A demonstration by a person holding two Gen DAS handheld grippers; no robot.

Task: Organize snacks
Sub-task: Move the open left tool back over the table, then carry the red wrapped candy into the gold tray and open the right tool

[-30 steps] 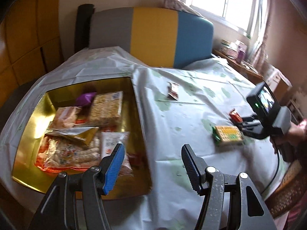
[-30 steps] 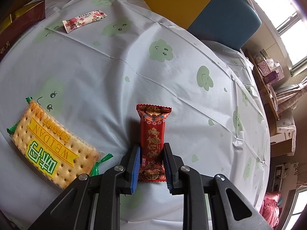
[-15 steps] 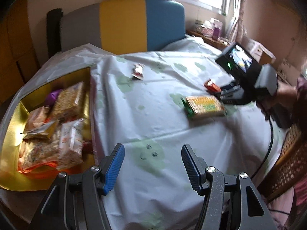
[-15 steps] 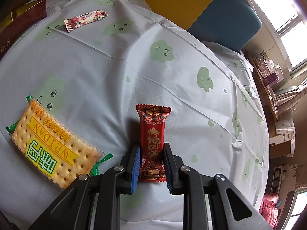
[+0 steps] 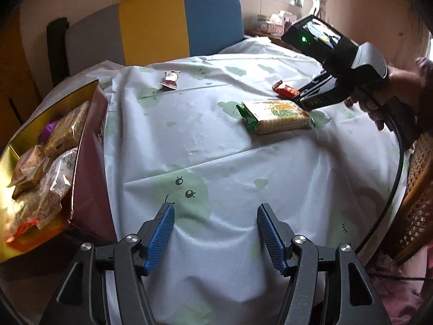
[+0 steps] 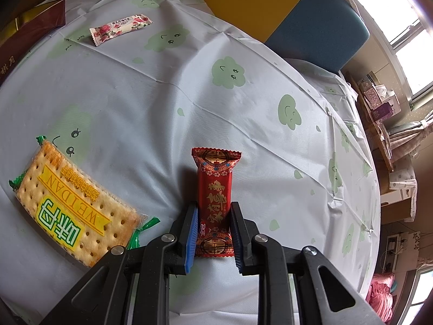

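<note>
Right tongs (image 6: 213, 237) clamped on red snack bar (image 6: 215, 197), left tongs (image 5: 215, 234) agape; "WEIDAN" crackers (image 6: 71, 211) beside.

I note a white tablecloth (image 6: 167, 103) with pale green cloud faces; a red, gold-lettered snack bar (image 6: 215, 200); a yellow-and-green cracker pack (image 6: 67, 205); a white, pink-rose wrapper (image 6: 120, 28); a gold-lined box (image 5: 16, 146).

One cracker pack (image 6: 73, 211), two candies (image 6: 215, 203) (loose), one box (image 5: 89, 162)
</note>
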